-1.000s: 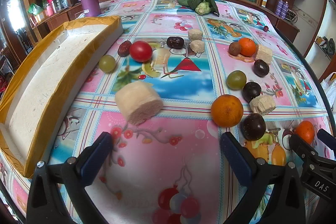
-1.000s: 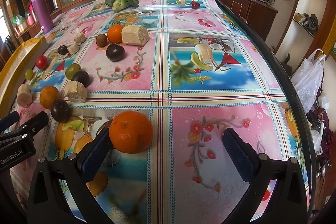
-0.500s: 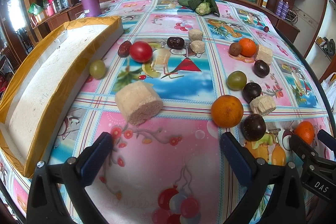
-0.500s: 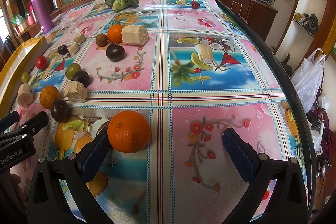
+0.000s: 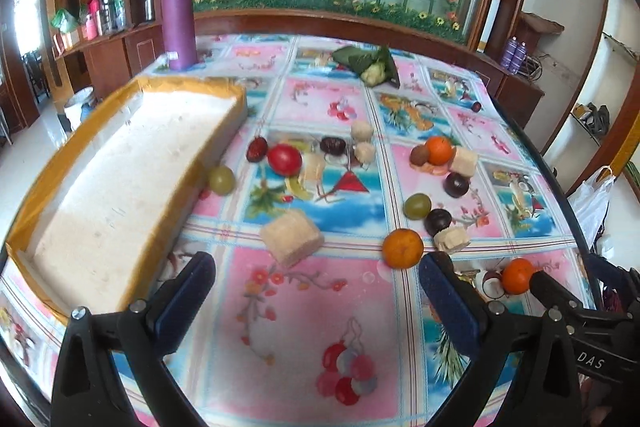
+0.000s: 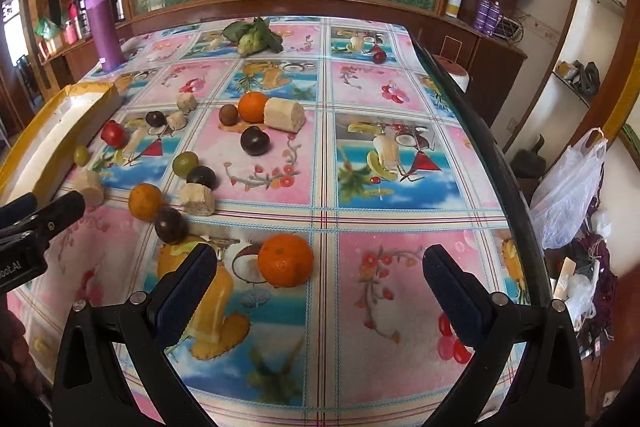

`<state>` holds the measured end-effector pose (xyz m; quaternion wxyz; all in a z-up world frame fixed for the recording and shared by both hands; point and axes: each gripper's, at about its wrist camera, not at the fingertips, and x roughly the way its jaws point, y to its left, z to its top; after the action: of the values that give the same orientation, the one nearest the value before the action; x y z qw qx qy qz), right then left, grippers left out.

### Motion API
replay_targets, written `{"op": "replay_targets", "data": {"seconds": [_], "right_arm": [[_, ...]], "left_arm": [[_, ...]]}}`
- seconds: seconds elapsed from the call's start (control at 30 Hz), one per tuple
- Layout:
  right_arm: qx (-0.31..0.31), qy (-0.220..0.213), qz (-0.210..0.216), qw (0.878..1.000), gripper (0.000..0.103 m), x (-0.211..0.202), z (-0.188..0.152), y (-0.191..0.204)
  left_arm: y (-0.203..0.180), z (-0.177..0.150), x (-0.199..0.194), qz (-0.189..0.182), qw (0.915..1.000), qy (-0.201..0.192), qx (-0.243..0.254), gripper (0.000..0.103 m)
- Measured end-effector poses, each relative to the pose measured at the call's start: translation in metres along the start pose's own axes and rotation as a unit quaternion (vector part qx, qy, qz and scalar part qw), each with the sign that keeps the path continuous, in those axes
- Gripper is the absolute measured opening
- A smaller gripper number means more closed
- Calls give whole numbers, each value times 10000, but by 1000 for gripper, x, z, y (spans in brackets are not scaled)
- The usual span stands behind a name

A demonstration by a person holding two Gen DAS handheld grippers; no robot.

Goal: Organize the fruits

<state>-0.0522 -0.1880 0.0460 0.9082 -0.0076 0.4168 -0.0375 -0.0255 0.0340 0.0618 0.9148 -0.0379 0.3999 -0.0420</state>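
Setting: a table (image 6: 400, 187) under a glossy, fruit-printed oilcloth, with a wood-framed glass panel of painted bamboo and flowers behind it.
Right gripper (image 6: 320, 267): nearest, jaws spread wide and empty above the cloth.
Nearest orange (image 6: 285, 259): sits between the right gripper's fingers, nearer the left one, touching neither.
Left gripper (image 5: 316, 279): jaws likewise spread, holding nothing; only bare cloth lies between them.
Just ahead of it: a pale cut stalk chunk (image 5: 291, 235) and a second orange (image 5: 402, 248), well apart.
Middle ground: dark plums, green grapes, a red tomato (image 5: 284, 159), more pale chunks and a third orange (image 5: 439, 150), all loose on the cloth.
Foam tray (image 5: 120, 183): a white, yellow-taped, empty box along the left edge, probably the destination.
Far end: a purple flask (image 5: 179, 15) and leafy greens (image 5: 368, 65).
Handling: the orange looks light and firm, with a skin that gives slightly; being round on slick oilcloth, it will likely roll if nudged. Best taken across its widest middle, with the pads closing evenly and gently.
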Motion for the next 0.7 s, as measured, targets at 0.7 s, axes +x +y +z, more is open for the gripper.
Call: {"op": "replay_targets", "data": {"seconds": [0.7], "right_arm": [[114, -175, -77, 9998, 103, -42, 2, 26]], "left_arm": [[19, 2, -25, 48, 9992, -308, 230, 103]]}}
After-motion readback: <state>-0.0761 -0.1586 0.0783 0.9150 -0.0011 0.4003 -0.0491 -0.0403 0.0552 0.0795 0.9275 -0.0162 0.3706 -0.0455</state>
